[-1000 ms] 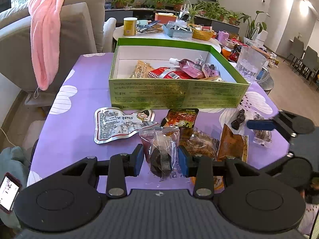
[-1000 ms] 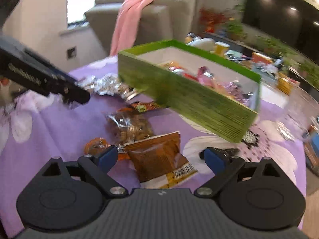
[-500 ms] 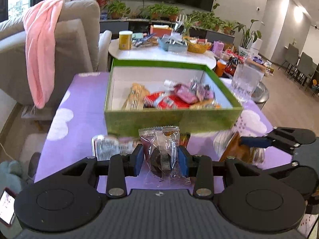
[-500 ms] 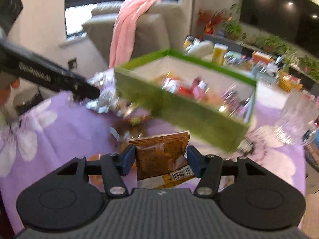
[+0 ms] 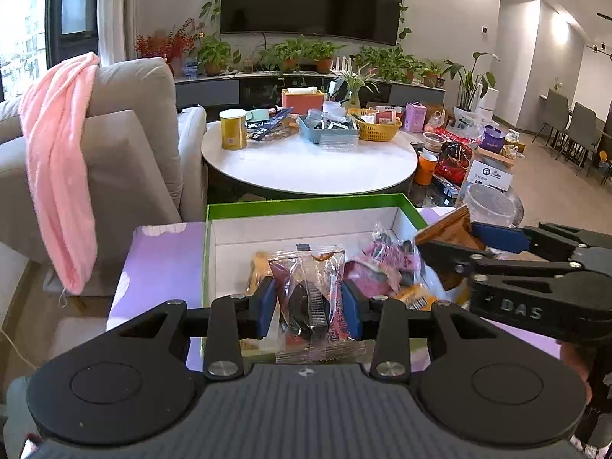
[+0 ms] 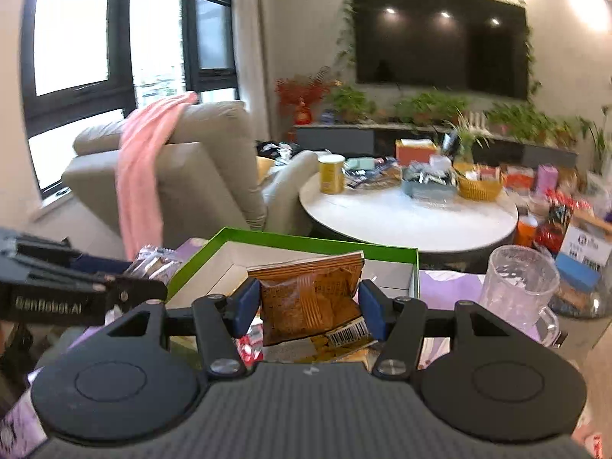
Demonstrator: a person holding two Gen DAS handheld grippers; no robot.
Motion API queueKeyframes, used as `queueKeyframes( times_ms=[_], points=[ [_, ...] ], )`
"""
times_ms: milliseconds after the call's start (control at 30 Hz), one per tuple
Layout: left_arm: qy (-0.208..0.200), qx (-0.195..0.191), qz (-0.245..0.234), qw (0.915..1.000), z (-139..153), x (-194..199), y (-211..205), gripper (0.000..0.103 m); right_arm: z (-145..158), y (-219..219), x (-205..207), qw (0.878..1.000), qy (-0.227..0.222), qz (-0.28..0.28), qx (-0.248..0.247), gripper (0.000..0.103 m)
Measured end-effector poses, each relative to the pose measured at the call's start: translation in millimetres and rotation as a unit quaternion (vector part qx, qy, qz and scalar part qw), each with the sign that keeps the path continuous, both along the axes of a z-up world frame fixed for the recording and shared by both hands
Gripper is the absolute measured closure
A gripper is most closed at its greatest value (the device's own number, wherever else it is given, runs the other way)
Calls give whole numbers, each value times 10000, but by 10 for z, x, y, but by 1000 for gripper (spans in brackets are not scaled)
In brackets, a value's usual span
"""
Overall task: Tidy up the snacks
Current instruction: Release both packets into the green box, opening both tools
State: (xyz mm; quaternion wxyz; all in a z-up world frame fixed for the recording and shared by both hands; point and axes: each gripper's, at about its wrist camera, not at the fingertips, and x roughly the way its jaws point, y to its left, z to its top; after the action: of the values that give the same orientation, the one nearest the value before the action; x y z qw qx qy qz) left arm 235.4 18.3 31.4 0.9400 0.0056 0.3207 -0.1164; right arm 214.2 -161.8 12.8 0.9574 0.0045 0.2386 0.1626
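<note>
A green box point(image 5: 302, 203) with a white inside holds several snack packets on the purple table. My left gripper point(image 5: 308, 302) is shut on a clear packet with a dark snack point(image 5: 310, 298), held over the box's near side. My right gripper point(image 6: 308, 302) is shut on a brown snack packet point(image 6: 310, 302), held above the box point(image 6: 290, 239) at its right end. The right gripper shows in the left wrist view point(image 5: 459, 239) with the brown packet point(image 5: 447, 229). The left gripper shows at the left of the right wrist view point(image 6: 126, 279).
A clear glass mug point(image 6: 520, 287) stands right of the box. A beige armchair with a pink towel point(image 5: 57, 168) is at the left. A round white table point(image 5: 310, 160) with tins and baskets stands behind the box.
Both grippers lifted their packets off the table and moved forward over the green box. The right gripper closed on the brown packet a second ago.
</note>
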Motion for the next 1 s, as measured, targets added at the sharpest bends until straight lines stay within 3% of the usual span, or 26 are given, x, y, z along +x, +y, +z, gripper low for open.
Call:
queueKeyframes(
  times_ms=[167,300,367,433,467,767,1000],
  points=[
    [135,96,-83,9998,-121,340,-41,69,-105,49,279,9995,271,-175,21,42],
    [341,-226,-53,9991,-249,617,48,67,-212,65,453,9985,491,-256,39,42],
    [491,-411,3,9979,-329,741,107,66,-284,63,555,9975,594,-376,78,36],
    [573,-370,88,9976,-413,818,137,63,-347,69,627,9965,652,-515,123,20],
    [583,-292,103,9978,-453,835,145,62,-376,75,635,9963,639,-565,139,19],
    [452,19,143,9989,-515,661,336,59,-413,48,438,9974,568,-434,108,19],
    [299,-358,806,9957,-455,418,793,59,-284,-175,142,9963,448,-630,385,19]
  ],
)
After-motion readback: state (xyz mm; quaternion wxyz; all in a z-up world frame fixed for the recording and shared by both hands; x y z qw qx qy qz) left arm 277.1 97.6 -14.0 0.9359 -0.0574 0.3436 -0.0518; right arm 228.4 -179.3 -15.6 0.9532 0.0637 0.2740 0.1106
